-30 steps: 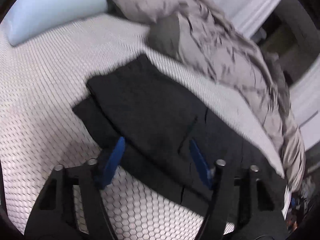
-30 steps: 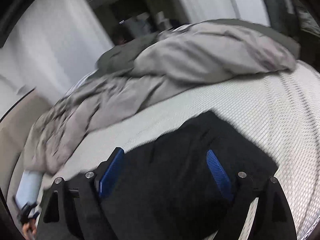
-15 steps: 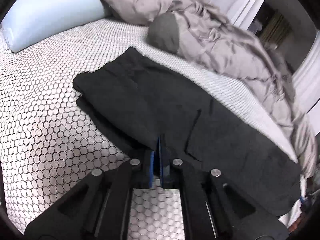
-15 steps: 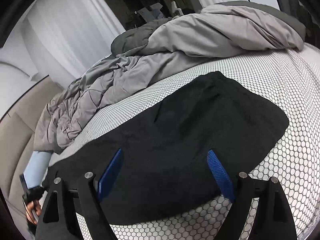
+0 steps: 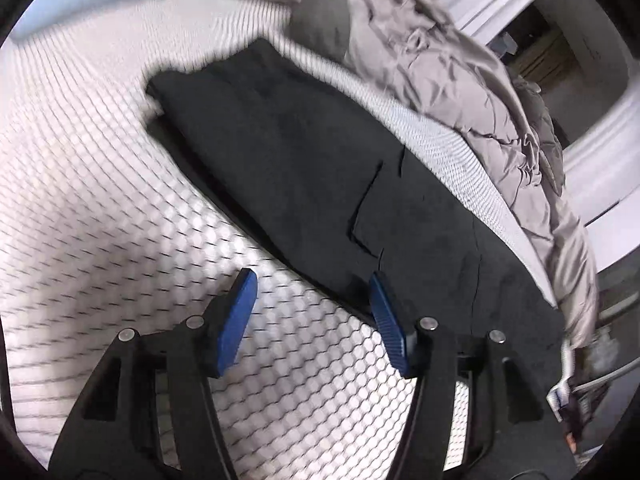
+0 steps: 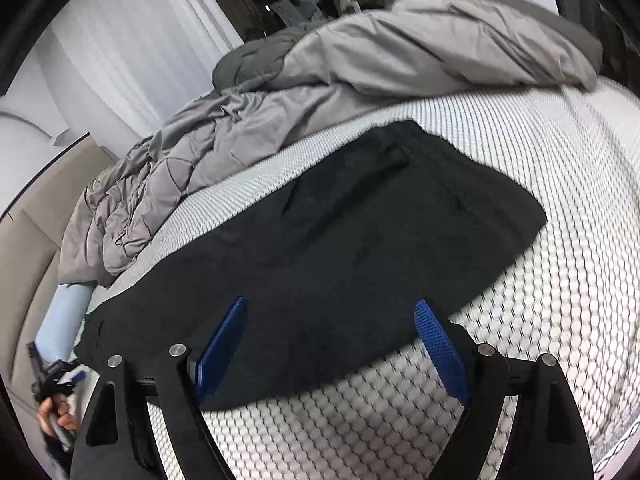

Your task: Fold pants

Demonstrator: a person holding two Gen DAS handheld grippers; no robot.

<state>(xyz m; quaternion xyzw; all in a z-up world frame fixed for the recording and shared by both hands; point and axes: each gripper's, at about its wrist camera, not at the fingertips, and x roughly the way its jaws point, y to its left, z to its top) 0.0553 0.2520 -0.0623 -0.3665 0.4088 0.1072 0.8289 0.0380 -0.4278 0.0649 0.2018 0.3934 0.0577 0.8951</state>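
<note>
Black pants (image 5: 320, 168) lie flat on the white honeycomb-patterned bed (image 5: 100, 208), folded lengthwise with one leg on the other. My left gripper (image 5: 314, 280) is open and empty, just off the near edge of the pants, with its right fingertip over the cloth edge. In the right wrist view the pants (image 6: 360, 232) spread across the middle. My right gripper (image 6: 330, 306) is open and empty, over the near edge of the pants. The left gripper also shows small at the far left of the right wrist view (image 6: 74, 376), held in a hand.
A crumpled grey duvet (image 5: 460, 72) lies along the far side of the pants, also in the right wrist view (image 6: 320, 92). A pale blue pillow (image 6: 64, 320) lies at the bed's end. White curtains (image 6: 132, 52) hang behind.
My left gripper was shut at the pants' near edge half a second ago; now it is open and drawn back a little. The right gripper stays open and has pulled back slightly.
</note>
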